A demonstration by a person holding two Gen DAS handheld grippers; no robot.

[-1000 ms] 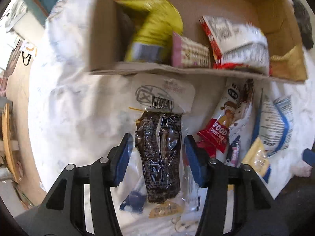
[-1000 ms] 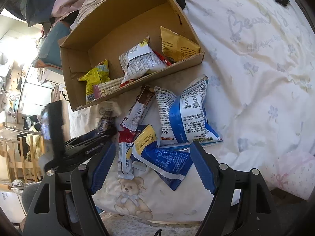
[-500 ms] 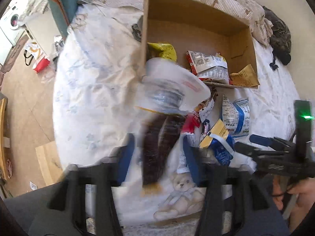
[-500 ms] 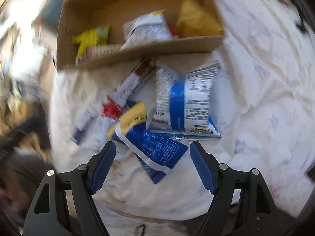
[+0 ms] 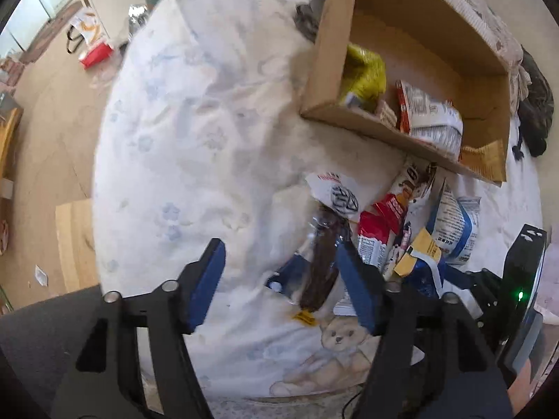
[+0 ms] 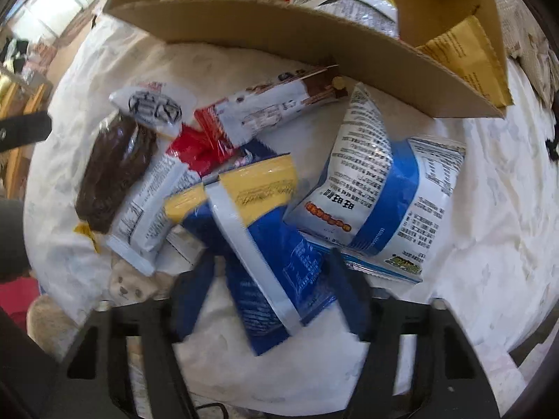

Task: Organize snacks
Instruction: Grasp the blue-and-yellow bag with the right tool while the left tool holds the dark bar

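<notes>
My left gripper (image 5: 281,282) hangs over the white bedsheet with its jaws opening and nothing between the pads. A dark brown snack pack (image 5: 321,262) lies on the sheet below, close to its right finger; the right wrist view shows this pack (image 6: 115,171) flat at the left of the snack pile. My right gripper (image 6: 270,293) points straight down over a blue and yellow bag (image 6: 265,237). Its jaws are closing around the bag's lower end, and no firm pinch shows. The cardboard box (image 6: 279,31) stands behind the pile and holds a yellow bag, a white and red bag and a tan bag.
A white and blue puffed bag (image 6: 384,188), a red and white bar (image 6: 265,111) and a white pouch (image 6: 153,104) lie in the pile. The sheet (image 5: 195,139) spreads wide to the left. Beyond the bed edge are the floor, a wooden board (image 5: 75,241) and a red bag (image 5: 94,54).
My left gripper lifted the brown pack, then let it go; the pack lies on the sheet again. My right gripper has dropped onto the blue and yellow bag and its jaws have narrowed.
</notes>
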